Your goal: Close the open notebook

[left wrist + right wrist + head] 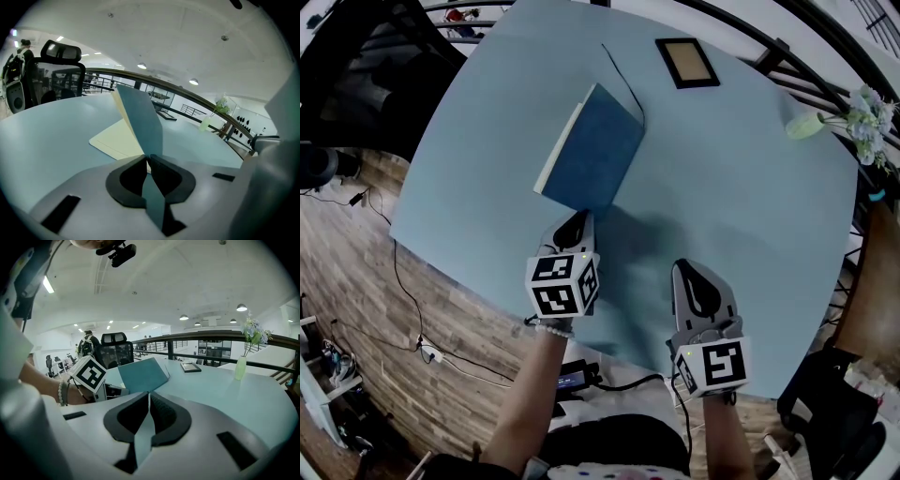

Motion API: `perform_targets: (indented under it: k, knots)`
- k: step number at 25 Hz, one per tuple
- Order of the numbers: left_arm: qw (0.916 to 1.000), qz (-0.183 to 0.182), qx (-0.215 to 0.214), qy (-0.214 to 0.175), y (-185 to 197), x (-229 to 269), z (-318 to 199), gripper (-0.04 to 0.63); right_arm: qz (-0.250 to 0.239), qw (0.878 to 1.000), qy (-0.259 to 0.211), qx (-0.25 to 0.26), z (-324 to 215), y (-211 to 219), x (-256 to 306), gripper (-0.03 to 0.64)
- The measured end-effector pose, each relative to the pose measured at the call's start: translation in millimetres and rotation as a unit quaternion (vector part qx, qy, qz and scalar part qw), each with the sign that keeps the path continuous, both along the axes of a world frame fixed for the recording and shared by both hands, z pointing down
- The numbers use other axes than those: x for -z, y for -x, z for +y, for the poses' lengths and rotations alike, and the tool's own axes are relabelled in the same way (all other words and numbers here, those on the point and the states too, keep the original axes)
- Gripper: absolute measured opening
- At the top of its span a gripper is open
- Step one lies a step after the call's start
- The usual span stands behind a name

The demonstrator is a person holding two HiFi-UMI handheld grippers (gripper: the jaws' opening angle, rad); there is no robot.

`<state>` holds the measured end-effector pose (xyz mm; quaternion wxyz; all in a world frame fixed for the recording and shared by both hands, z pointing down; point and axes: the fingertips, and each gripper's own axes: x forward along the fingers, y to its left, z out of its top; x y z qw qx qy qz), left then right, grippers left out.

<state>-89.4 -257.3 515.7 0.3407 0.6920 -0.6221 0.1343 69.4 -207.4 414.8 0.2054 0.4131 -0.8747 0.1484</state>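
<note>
The notebook lies on the light blue table [731, 206], its blue cover [595, 155] raised at a steep tilt over the cream pages [115, 140]. In the left gripper view the cover [140, 122] stands upright right in front of the jaws. My left gripper [577, 221] [147, 158] sits at the cover's near corner, its tips nearly together on that edge. My right gripper [692, 272] [149, 394] hovers to the right, near the table's front edge, shut and holding nothing. From it I see the tilted cover [143, 373] and the left gripper's marker cube [90, 373].
A small framed picture [686, 62] lies at the far side of the table. A vase with pale flowers [853, 117] stands at the far right edge. A thin ribbon [623, 75] trails from the notebook's top. An office chair [58, 70] stands beyond the table.
</note>
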Motion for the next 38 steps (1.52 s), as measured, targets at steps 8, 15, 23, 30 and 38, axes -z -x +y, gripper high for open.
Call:
perform_targets:
  k: [8, 15, 23, 30, 38]
  knots:
    - [0.9986, -0.04, 0.018, 0.03, 5, -9, -1, 0.077, -0.003, 1.0, 0.004, 0.002, 4, -2, -1, 0.038]
    - [0.9966, -0.071, 0.011, 0.04, 7, -13, -2, 0.093, -0.003, 1.0, 0.004, 0.0, 6, -4, 0, 0.038]
    - [0.9971, -0.068, 0.006, 0.034, 6, -11, -2, 0.101, -0.01, 1.0, 0.002, 0.0, 12, -2, 1, 0.038]
    - [0.9973, -0.068, -0.01, 0.028, 9, -7, 2, 0.101, -0.018, 1.0, -0.003, -0.006, 19, 2, 5, 0.038]
    - [0.9924, -0.114, -0.044, -0.016, 15, 19, 22, 0.037, -0.015, 1.0, -0.021, -0.005, 26, 8, 15, 0.038]
